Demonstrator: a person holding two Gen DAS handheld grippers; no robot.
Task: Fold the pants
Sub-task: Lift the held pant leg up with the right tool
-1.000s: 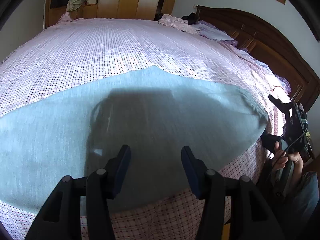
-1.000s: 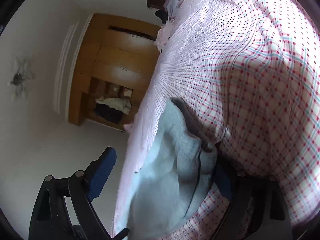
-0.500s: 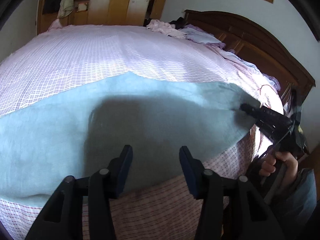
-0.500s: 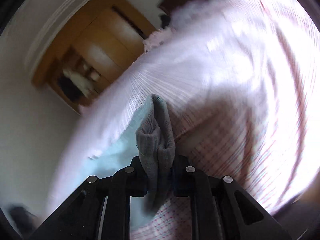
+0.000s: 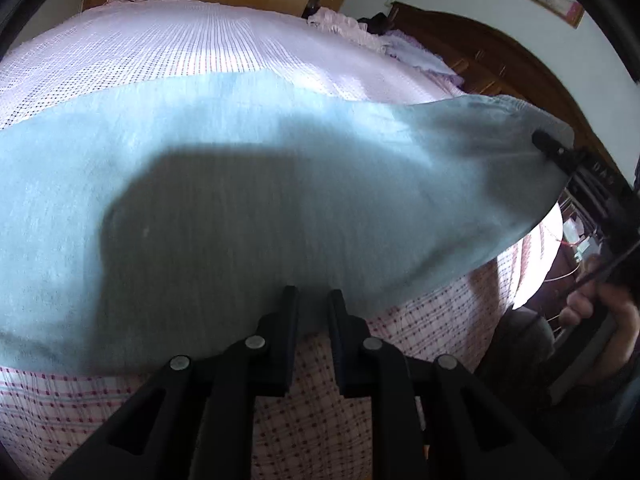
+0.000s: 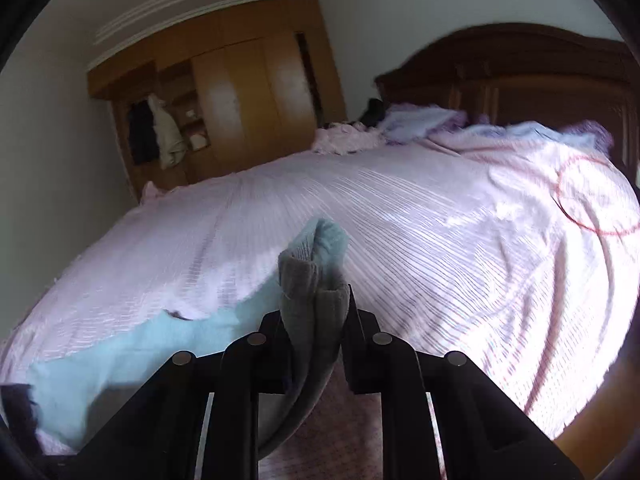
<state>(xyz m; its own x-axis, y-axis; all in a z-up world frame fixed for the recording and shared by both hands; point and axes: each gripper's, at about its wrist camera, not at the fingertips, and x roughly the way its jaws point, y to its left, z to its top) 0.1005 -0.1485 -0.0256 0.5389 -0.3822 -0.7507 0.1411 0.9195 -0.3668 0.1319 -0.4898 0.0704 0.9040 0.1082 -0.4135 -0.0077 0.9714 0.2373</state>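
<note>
Blue pants (image 5: pixel 248 184): your left gripper (image 5: pixel 313 300) has just pinched the near hem, your right gripper (image 6: pixel 314 312) is already lifting its clamped end, so you're starting the fold.

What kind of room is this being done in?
Most likely a home bedroom. A large bed under a pink checked cotton bedspread fills the view, backed by a dark carved wooden headboard, with a light-brown wooden wardrobe beyond holding hung clothes.
</note>
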